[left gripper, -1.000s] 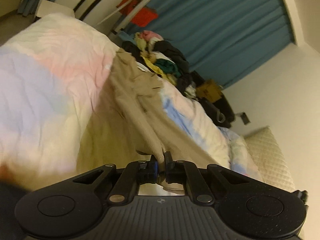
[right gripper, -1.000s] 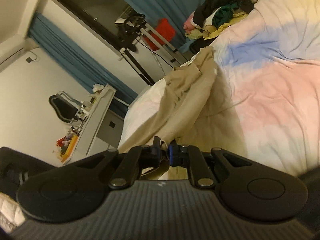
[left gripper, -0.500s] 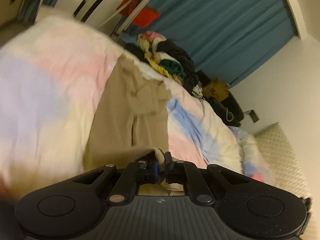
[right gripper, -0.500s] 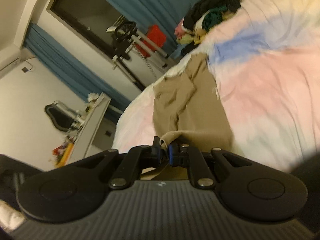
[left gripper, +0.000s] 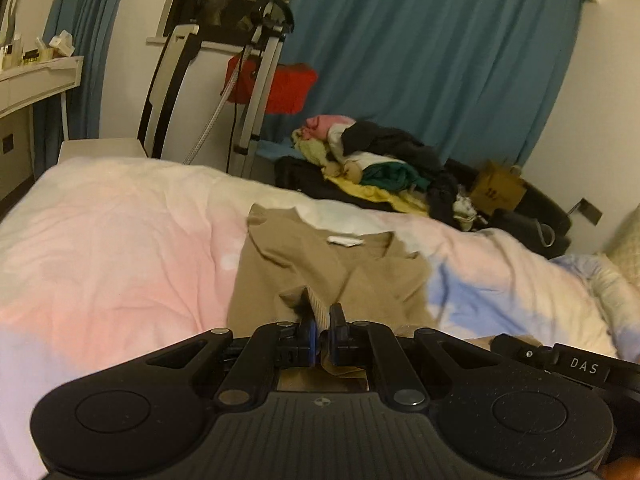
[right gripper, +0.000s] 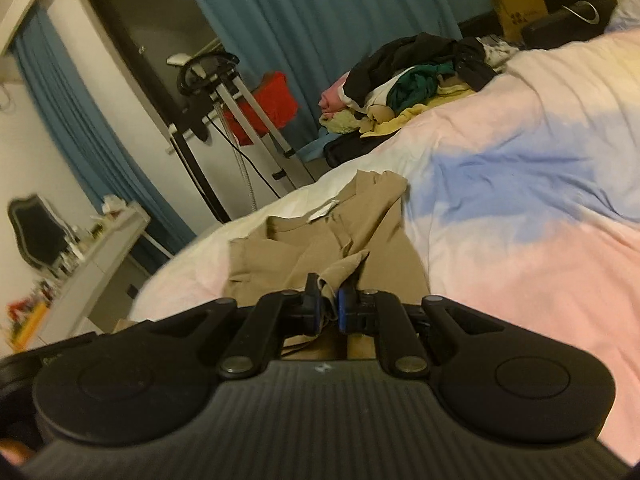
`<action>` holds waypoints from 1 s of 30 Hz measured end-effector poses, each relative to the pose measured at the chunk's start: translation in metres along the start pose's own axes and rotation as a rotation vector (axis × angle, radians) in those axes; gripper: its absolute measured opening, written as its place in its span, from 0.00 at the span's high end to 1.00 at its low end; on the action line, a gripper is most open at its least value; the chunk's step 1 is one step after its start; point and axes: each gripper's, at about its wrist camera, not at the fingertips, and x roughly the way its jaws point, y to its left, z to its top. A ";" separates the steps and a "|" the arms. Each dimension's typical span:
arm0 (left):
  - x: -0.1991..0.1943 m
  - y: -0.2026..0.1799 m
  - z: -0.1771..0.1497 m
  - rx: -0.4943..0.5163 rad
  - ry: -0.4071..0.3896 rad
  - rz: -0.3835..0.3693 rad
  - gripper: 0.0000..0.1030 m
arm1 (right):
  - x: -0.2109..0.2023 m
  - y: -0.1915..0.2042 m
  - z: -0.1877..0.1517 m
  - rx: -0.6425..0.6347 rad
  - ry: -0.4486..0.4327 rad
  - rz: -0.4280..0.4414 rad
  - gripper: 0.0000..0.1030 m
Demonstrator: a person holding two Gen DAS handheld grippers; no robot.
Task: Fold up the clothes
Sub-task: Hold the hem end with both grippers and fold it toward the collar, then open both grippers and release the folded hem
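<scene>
A tan garment (left gripper: 328, 268) lies spread on the pastel bedspread (left gripper: 120, 248), a white label (left gripper: 345, 241) near its far edge. My left gripper (left gripper: 322, 322) is shut on a fold of the tan fabric at the near end. In the right wrist view the same garment (right gripper: 320, 240) lies ahead, and my right gripper (right gripper: 329, 300) is shut on another bunched edge of it. Both grips are just above the bed, close to the garment's near hem.
A heap of mixed clothes (left gripper: 372, 160) sits beyond the bed's far side, also in the right wrist view (right gripper: 408, 80). Behind stand a metal exercise frame (left gripper: 256, 80), a red object (left gripper: 280, 84), blue curtains and a white desk (left gripper: 36, 80).
Both grippers have swung level and lowered, still pinching the tan garment. The garment has gone from hanging stretched to lying flatter on the bedspread.
</scene>
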 end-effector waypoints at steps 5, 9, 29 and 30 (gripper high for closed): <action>0.055 0.012 -0.018 0.050 0.044 0.035 0.93 | 0.054 -0.017 -0.012 -0.075 0.047 -0.042 0.88; 0.081 0.016 -0.027 0.069 0.072 0.043 0.93 | 0.086 -0.030 -0.022 -0.087 0.110 -0.071 0.88; 0.067 0.023 -0.057 0.061 -0.002 -0.003 0.63 | 0.062 -0.021 -0.033 -0.147 0.072 -0.091 0.31; 0.061 0.021 -0.058 0.070 -0.008 -0.009 0.55 | 0.055 -0.019 -0.033 -0.155 0.063 -0.092 0.28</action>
